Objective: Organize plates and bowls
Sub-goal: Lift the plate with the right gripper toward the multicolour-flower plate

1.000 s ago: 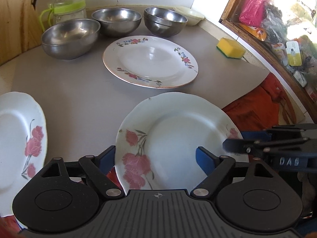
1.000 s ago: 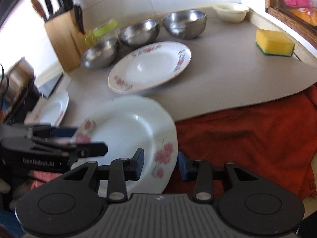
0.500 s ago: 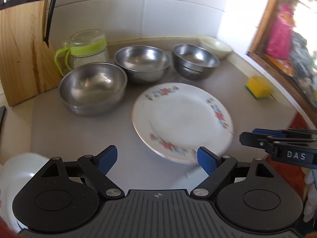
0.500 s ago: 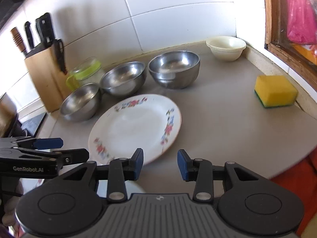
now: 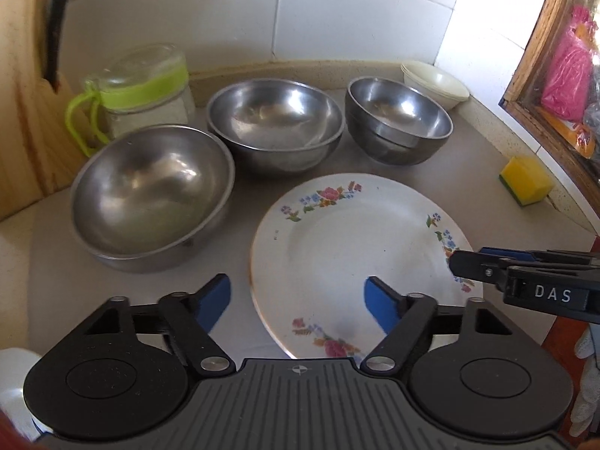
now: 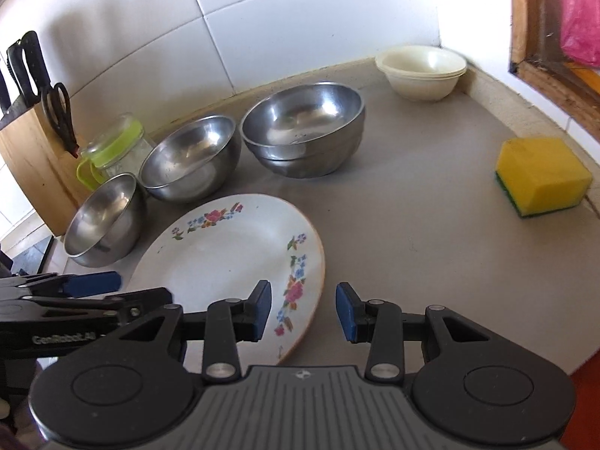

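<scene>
A white plate with small flower sprays (image 5: 360, 247) (image 6: 232, 255) lies flat on the grey counter. My left gripper (image 5: 298, 302) hovers over its near left edge, jaws closing, pads not touching the plate. My right gripper (image 6: 303, 311) is open with a narrow gap, the plate's right rim lying below that gap. Each gripper shows in the other's view: right gripper (image 5: 483, 262), left gripper (image 6: 93, 285). Behind the plate stand three steel bowls (image 5: 150, 191) (image 5: 275, 127) (image 5: 399, 120), the rightmost a nested stack. Stacked cream bowls (image 6: 422, 71) sit in the corner.
A wooden knife block (image 6: 33, 157) and a glass jar with a green lid (image 5: 142, 90) stand at the back left. A yellow sponge (image 6: 540, 176) lies at the right by the window frame (image 6: 547, 67). Another white plate's edge (image 5: 15, 375) shows at lower left.
Both grippers moved forward over the counter, from the rose-patterned plate to the flower-spray plate. The rose plate has dropped out of view below. The left jaws have narrowed a little.
</scene>
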Demonstrator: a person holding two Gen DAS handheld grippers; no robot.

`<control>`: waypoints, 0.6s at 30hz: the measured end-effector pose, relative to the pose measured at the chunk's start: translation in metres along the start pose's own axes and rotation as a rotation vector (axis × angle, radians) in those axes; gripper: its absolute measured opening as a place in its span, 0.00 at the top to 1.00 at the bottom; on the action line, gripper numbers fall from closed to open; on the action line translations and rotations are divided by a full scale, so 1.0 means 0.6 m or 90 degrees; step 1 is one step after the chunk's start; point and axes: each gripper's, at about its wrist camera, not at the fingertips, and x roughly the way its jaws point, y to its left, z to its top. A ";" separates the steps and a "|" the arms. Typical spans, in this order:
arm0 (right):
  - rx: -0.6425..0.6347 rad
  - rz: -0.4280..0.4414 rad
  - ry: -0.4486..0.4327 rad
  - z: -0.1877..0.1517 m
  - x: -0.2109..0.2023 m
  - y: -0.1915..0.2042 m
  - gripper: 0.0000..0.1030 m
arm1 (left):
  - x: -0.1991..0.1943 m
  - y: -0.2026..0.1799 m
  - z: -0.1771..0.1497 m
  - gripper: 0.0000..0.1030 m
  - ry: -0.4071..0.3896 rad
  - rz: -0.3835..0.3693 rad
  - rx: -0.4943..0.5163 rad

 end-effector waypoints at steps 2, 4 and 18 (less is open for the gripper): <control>-0.003 0.000 0.007 0.002 0.010 0.002 0.61 | 0.011 -0.002 0.002 0.21 0.010 -0.003 0.004; -0.004 0.006 0.013 0.004 0.018 0.003 0.60 | 0.022 0.000 0.004 0.24 0.020 -0.011 0.003; -0.008 0.042 0.005 0.005 0.015 0.000 0.60 | 0.032 -0.007 0.013 0.23 0.015 -0.010 0.009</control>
